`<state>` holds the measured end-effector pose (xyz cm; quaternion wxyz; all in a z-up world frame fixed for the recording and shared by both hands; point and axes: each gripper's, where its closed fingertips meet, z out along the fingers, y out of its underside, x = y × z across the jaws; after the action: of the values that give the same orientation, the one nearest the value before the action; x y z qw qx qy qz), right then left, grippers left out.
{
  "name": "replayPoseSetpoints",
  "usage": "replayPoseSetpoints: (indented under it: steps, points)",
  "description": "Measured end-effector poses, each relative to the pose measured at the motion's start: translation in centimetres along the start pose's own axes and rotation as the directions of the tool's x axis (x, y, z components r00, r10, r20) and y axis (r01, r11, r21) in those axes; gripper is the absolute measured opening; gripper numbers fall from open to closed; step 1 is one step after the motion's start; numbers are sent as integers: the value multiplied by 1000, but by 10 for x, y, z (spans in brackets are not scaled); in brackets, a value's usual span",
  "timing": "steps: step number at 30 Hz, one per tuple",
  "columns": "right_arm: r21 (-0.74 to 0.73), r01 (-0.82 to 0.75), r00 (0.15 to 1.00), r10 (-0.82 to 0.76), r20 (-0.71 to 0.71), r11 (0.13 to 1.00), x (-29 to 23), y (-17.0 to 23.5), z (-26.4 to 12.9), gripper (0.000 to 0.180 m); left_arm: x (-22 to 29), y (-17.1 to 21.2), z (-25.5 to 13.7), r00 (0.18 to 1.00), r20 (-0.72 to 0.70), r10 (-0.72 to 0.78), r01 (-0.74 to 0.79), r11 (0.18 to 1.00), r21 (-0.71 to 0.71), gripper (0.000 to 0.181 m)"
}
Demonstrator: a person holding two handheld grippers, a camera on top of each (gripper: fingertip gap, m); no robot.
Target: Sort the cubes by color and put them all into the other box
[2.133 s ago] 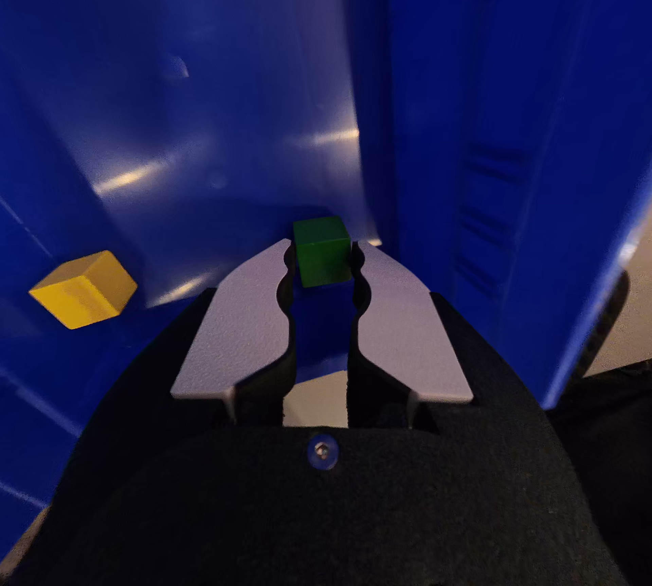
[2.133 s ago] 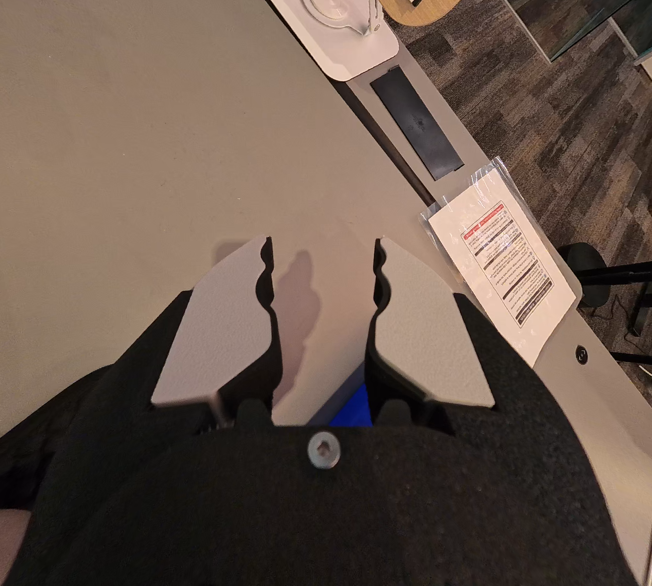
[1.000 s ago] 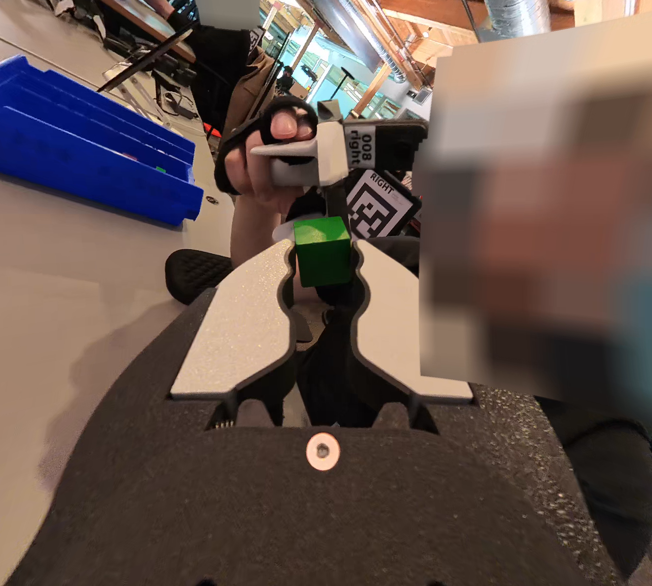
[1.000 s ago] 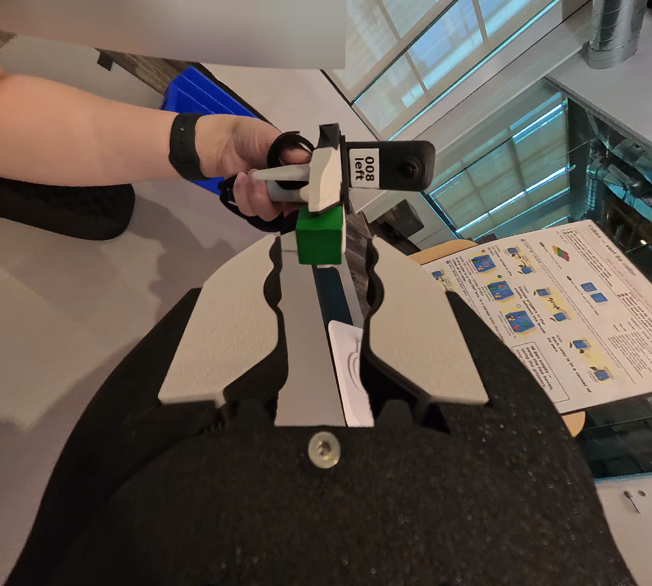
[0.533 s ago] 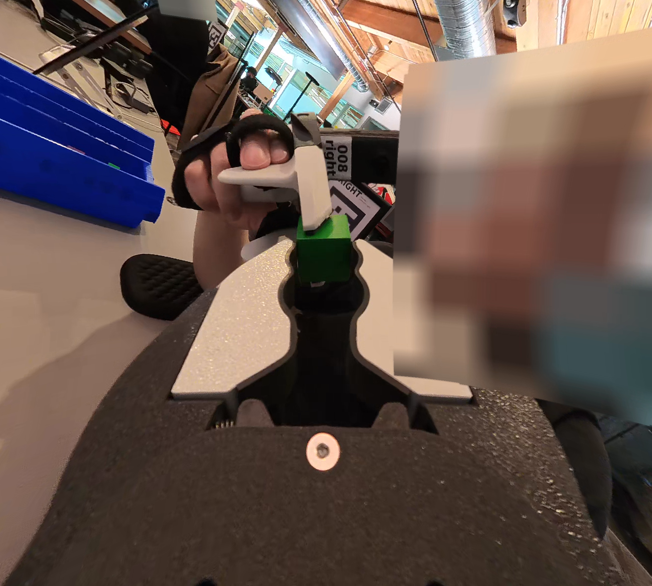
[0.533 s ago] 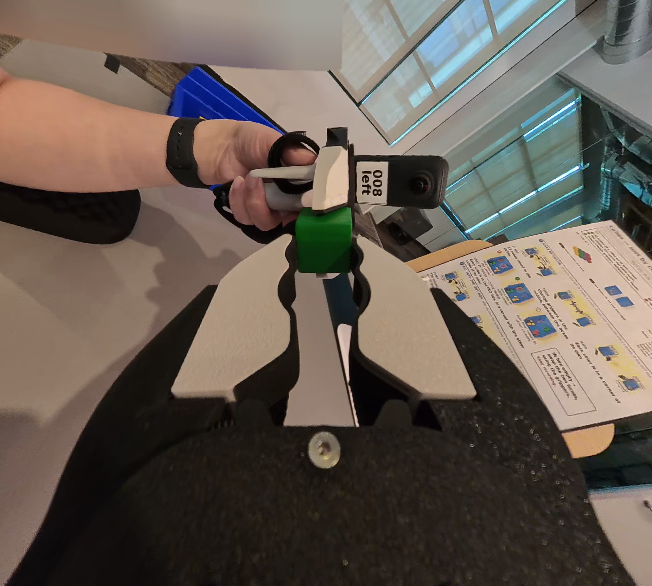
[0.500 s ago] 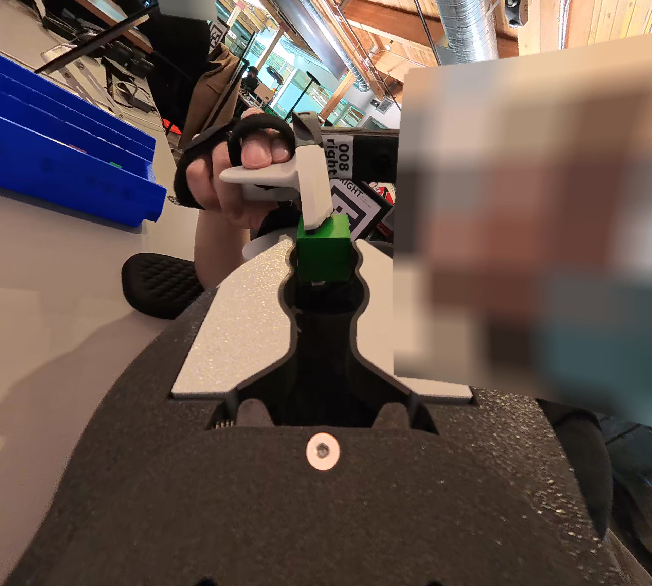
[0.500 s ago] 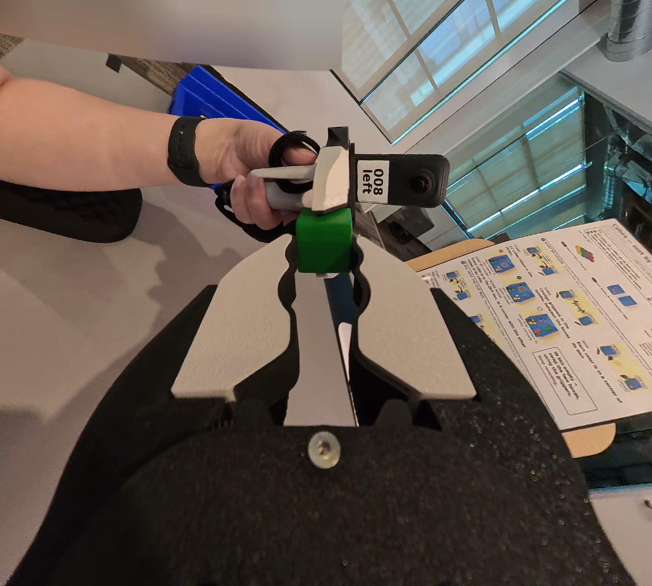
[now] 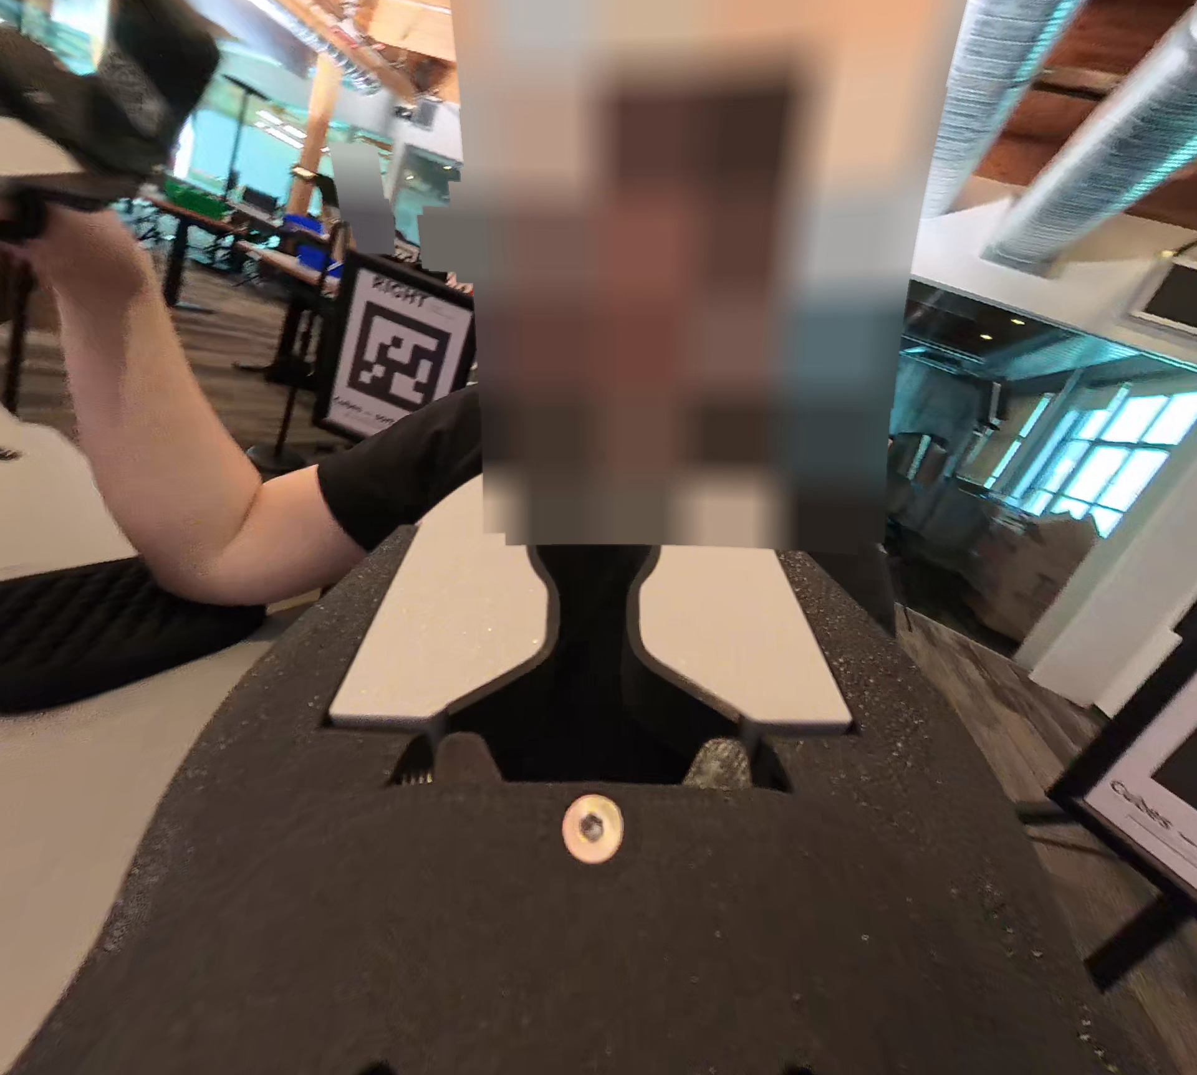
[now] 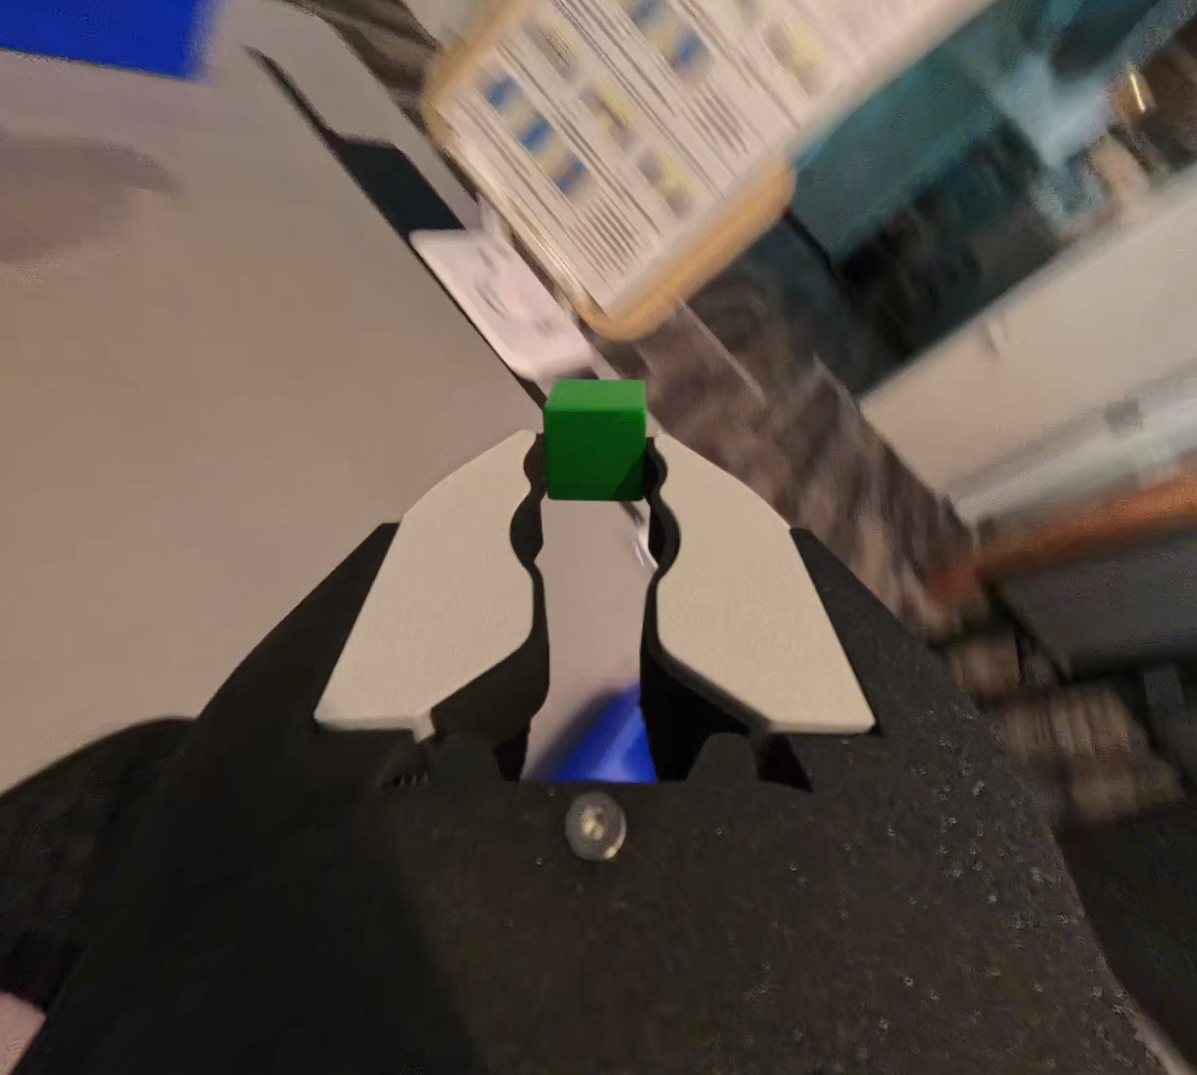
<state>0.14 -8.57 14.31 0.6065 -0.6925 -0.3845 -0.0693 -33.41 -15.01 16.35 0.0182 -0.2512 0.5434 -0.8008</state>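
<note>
Green cube (image 10: 594,442), sharp-edged and matte, pinched in right tool (image 10: 594,455).

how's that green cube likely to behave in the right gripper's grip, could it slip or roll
The green cube looks rigid, with flat faces and crisp edges, so it probably won't roll or deform. The right gripper pinches it only at the fingertips, and its surface looks smooth, so it might slip or twist if jolted.

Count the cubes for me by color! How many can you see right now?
Small green cube, pinched in the right gripper: 1
Cubes of any other color: 0
Total: 1

The left gripper's fingertips are hidden behind a blurred patch, so a cube there cannot be ruled out.
</note>
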Motion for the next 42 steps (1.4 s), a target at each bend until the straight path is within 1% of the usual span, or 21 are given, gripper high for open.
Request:
replayPoseSetpoints:
  steps: [2,4,5,7,9,11,13,18,20,21,22,23,26,30,32,34,36,37,39,40,42]
  points:
    - [-189,-190,976,164,-145,963,37,69,-21,28,0,0,-1,1000,-4,5,-5,1000,4,16]
    - [-340,-349,923,259,-284,873,58,137,-44,28,-5,1,-2,1000,16,-4,4,1000,3,15]
    - [-381,-411,898,294,-329,828,63,164,-54,28,-7,1,-3,1000,23,-12,12,1000,4,15]
    - [-388,-506,851,372,-370,770,67,201,-67,28,-11,3,-3,999,38,-26,26,1000,-1,14]
    - [-393,-572,810,420,-409,720,68,229,-77,28,-17,6,-4,997,61,-40,41,999,-11,14]
    - [-432,-619,779,440,-446,656,66,254,-86,28,-20,7,-3,997,65,-47,49,999,-16,14]
    - [-478,-650,759,480,-440,591,56,274,-88,29,-22,8,-3,996,66,-53,55,998,-23,14]
    - [-559,-687,713,578,-398,463,35,313,-73,29,-23,13,1,995,88,-52,56,997,-51,14]
    - [-563,-710,684,606,-407,423,33,325,-68,29,-19,14,2,996,86,-35,41,997,-66,13]
    - [-546,-726,668,618,-414,418,35,328,-64,31,-17,15,3,996,85,-27,33,997,-73,13]
    - [-523,-744,651,628,-428,416,38,330,-61,42,-14,15,3,996,86,-18,25,997,-78,13]
    - [-508,-757,636,640,-431,410,39,330,-60,48,-12,15,2,996,84,-7,14,997,-80,13]
    - [-477,-762,637,637,-434,437,46,321,-59,47,-8,14,-2,995,96,9,-2,998,-70,14]
    - [-438,-695,719,571,-397,570,62,282,-48,49,-4,10,-10,990,139,23,-17,999,-44,13]
    - [-413,-634,773,522,-360,654,68,254,-38,53,-1,8,-14,978,204,48,-41,998,-41,13]
    - [-378,-564,824,470,-317,734,73,222,-24,54,1,4,-20,947,312,76,-68,997,-37,12]
    - [-333,-491,868,421,-263,805,73,188,-7,54,-5,-1,-34,859,506,76,-71,997,-29,10]
    - [-312,-455,888,397,-232,834,71,173,2,54,-8,-3,-44,793,605,65,-65,998,-21,10]
    - [-273,-388,920,352,-172,881,65,145,20,54,-4,-2,-62,668,743,30,-40,999,-4,10]
    - [-256,-360,932,333,-144,897,61,133,28,54,0,1,-73,600,800,9,-17,1000,2,10]
    - [-234,-315,949,302,-92,920,53,116,43,54,11,11,-100,422,906,-37,39,999,23,12]
